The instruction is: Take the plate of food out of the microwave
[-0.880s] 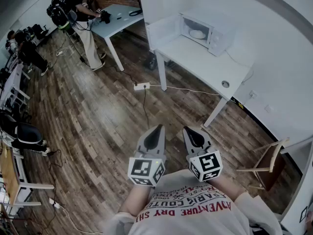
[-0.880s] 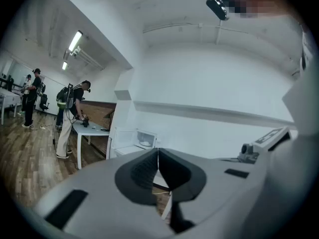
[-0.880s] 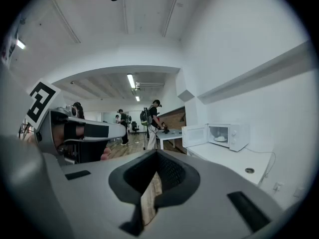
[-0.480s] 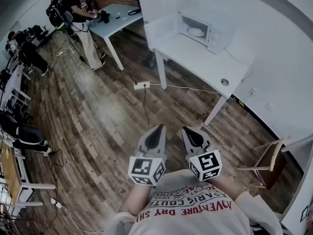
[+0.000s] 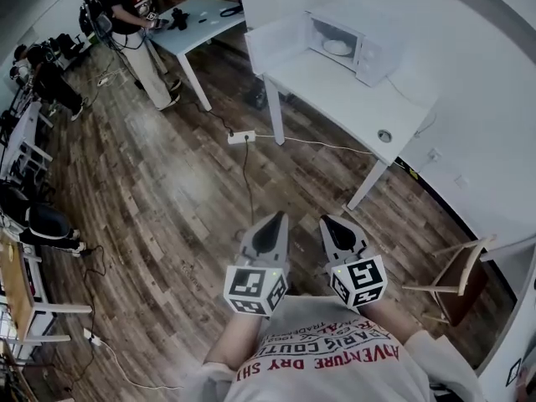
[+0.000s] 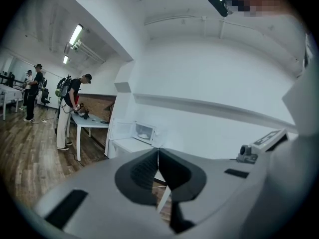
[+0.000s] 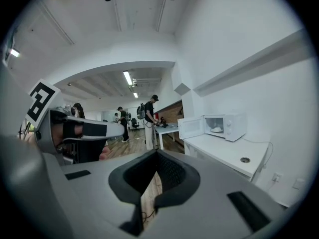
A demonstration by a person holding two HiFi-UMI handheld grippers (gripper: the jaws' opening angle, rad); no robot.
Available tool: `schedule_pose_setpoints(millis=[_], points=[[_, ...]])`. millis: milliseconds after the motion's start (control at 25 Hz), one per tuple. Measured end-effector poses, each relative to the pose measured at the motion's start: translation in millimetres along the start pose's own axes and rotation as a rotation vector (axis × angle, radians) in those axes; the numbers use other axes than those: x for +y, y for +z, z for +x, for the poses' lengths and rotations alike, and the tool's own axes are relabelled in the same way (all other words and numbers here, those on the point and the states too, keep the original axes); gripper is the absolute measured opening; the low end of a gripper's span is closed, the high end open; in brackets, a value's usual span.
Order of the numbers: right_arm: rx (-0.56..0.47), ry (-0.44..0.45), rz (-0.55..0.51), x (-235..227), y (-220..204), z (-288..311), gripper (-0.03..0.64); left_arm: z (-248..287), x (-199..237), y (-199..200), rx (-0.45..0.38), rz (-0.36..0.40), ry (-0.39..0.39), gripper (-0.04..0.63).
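1. Only the approach step so far: the plate (image 5: 337, 47) sits inside the open microwave (image 5: 356, 48) on the white table's (image 5: 335, 99) back edge, well away.
2. The left gripper (image 5: 271, 222) and right gripper (image 5: 334, 224) are both pressed together, holding nothing.
3. Next I'd guess: walk over, spread the jaws, pinch the plate's rim.

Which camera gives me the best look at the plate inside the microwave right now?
Head view: it looks down past the open door, and the plate is a clear pale oval in the microwave. Right gripper view shows it smaller, side-on; left gripper view, a tiny speck.

White T-shirt (image 5: 335, 363), red lettering; grey left gripper (image 5: 272, 220) and right gripper (image 5: 333, 222); black-and-white marker cubes (image 5: 254, 290).
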State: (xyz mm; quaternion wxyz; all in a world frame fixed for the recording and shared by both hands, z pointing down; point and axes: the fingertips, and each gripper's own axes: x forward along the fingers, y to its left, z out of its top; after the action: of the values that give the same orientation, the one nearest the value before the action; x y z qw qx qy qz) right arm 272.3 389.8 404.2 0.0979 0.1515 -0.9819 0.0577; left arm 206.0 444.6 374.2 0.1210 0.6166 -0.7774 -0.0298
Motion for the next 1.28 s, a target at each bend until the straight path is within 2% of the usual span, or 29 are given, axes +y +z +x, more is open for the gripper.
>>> schedule_pose_setpoints(millis=[320, 520, 640, 880, 1080, 1280], points=[[0.018, -0.050, 0.027, -36, -4, 34, 0.009, 46, 20, -9, 0.030, -0.046, -0.033, 0.008], [0.018, -0.116, 0.037, -68, 11, 86, 0.010, 101, 45, 1, 0.057, -0.030, -0.102, 0.008], [-0.002, -0.184, 0.040, -89, 31, 125, 0.010, 144, 70, 24, 0.056, -0.012, -0.165, 0.008], [0.005, -0.255, 0.045, -125, 59, 214, 0.009, 231, 133, 56, 0.089, -0.028, -0.256, 0.008], [-0.004, -0.303, 0.050, -154, 79, 283, 0.009, 293, 183, 79, 0.088, -0.018, -0.298, 0.008], [0.016, -0.338, 0.079, -180, 85, 328, 0.011, 341, 214, 82, 0.112, -0.065, -0.317, 0.008]])
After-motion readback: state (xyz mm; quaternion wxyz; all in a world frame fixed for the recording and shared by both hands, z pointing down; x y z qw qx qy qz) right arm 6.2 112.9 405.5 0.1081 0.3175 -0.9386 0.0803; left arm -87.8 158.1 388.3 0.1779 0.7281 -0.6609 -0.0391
